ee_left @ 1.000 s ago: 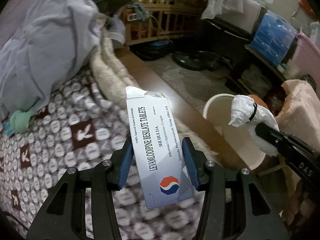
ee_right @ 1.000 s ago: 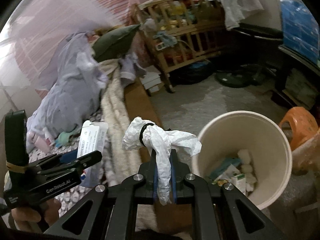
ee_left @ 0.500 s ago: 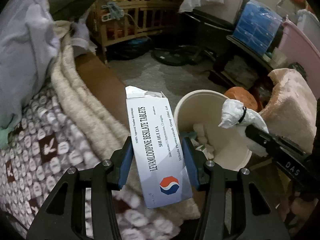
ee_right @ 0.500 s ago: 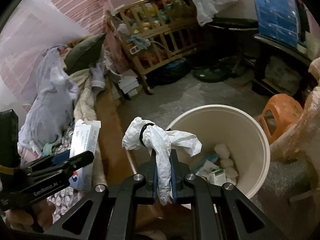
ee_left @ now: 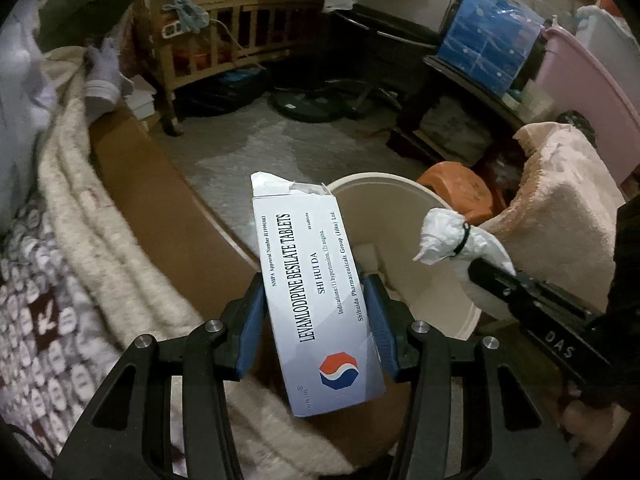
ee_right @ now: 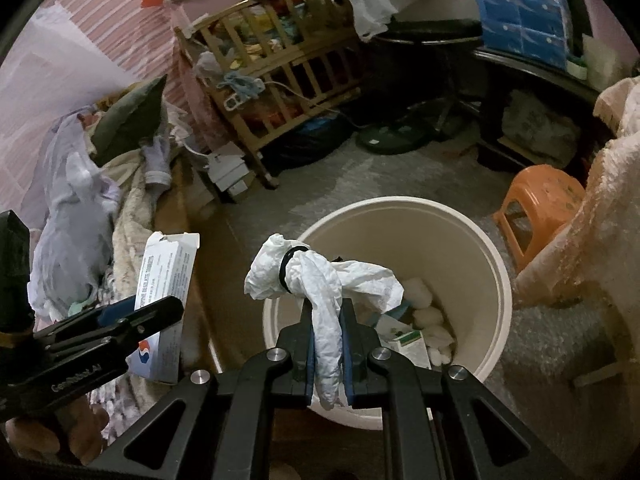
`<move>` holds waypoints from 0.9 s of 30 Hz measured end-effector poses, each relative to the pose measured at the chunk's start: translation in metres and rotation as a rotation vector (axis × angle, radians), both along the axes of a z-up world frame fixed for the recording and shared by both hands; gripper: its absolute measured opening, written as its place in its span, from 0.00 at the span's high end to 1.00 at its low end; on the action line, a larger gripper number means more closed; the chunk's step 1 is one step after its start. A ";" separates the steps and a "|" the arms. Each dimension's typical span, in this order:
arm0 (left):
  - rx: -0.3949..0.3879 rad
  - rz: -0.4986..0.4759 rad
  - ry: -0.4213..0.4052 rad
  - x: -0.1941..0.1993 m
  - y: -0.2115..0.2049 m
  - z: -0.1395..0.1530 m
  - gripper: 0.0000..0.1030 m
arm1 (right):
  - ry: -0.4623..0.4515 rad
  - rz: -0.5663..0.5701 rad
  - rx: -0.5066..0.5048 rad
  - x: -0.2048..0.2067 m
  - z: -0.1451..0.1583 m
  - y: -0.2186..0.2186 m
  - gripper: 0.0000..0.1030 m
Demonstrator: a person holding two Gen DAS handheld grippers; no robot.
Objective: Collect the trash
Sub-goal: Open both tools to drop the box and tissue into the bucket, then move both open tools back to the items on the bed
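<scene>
My left gripper point(ee_left: 316, 320) is shut on a white tablet box point(ee_left: 316, 304) with a torn top flap, held over the bed's edge just left of a cream bin point(ee_left: 404, 236). The box also shows in the right wrist view point(ee_right: 164, 300). My right gripper point(ee_right: 326, 344) is shut on a crumpled white tissue wad point(ee_right: 316, 280) tied with a black band, held above the near rim of the cream bin point(ee_right: 492, 264). The bin holds cotton balls and small cartons. The tissue wad also shows in the left wrist view point(ee_left: 452, 236).
A patterned bed with a fuzzy cream blanket point(ee_left: 100, 240) lies left. An orange stool point(ee_right: 540, 208) and a pink fleece-draped object point(ee_left: 560, 208) stand right of the bin. A wooden crib point(ee_right: 280, 68) and a fan base point(ee_right: 392, 136) sit on the far floor.
Both grippers have moved right, off the bed toward the bin. The tissue wad now hangs over the bin's rim and the box sits beside it. Both grips are unchanged.
</scene>
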State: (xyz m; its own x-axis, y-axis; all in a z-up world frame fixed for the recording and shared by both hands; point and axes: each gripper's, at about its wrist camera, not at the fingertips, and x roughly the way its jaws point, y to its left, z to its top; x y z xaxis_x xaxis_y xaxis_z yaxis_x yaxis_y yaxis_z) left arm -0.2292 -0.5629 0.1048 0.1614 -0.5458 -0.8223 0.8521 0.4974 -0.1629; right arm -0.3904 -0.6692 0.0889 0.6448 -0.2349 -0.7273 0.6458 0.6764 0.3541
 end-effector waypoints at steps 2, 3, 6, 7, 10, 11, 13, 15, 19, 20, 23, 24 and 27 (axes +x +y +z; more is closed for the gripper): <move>-0.009 -0.015 0.018 -0.001 -0.005 -0.003 0.55 | 0.006 -0.009 0.007 0.000 -0.004 -0.003 0.90; -0.014 -0.025 0.031 -0.001 -0.008 -0.004 0.54 | 0.008 -0.018 0.009 0.000 -0.005 -0.005 0.90; -0.043 -0.033 0.067 -0.001 -0.011 -0.006 0.53 | 0.028 -0.051 0.011 0.001 -0.010 -0.012 0.86; -0.054 -0.034 0.082 0.000 -0.010 -0.006 0.53 | 0.047 -0.058 0.019 0.002 -0.012 -0.015 0.73; -0.063 -0.040 0.116 0.003 -0.009 -0.006 0.52 | 0.034 -0.077 0.035 0.000 -0.014 -0.017 0.62; -0.061 -0.036 0.110 0.004 -0.007 -0.006 0.52 | 0.032 -0.076 0.041 0.000 -0.014 -0.016 0.62; -0.060 -0.030 0.100 0.006 -0.003 -0.004 0.52 | 0.032 -0.066 0.044 0.002 -0.015 -0.015 0.62; -0.063 -0.020 0.098 0.008 0.002 -0.002 0.52 | 0.036 -0.049 0.039 0.006 -0.013 -0.010 0.62; -0.070 0.011 0.087 0.015 0.017 0.003 0.52 | 0.035 -0.020 0.036 0.015 -0.009 -0.001 0.62; -0.070 0.021 0.080 0.017 0.022 0.004 0.52 | 0.034 -0.012 0.034 0.017 -0.008 0.002 0.62; -0.072 0.056 0.061 0.026 0.038 0.007 0.52 | 0.036 0.017 0.022 0.027 -0.003 0.011 0.62; -0.071 0.070 0.055 0.029 0.046 0.008 0.52 | 0.034 0.028 0.017 0.030 -0.001 0.015 0.62; -0.062 0.114 0.036 0.041 0.066 0.008 0.52 | 0.030 0.066 0.006 0.043 0.006 0.028 0.62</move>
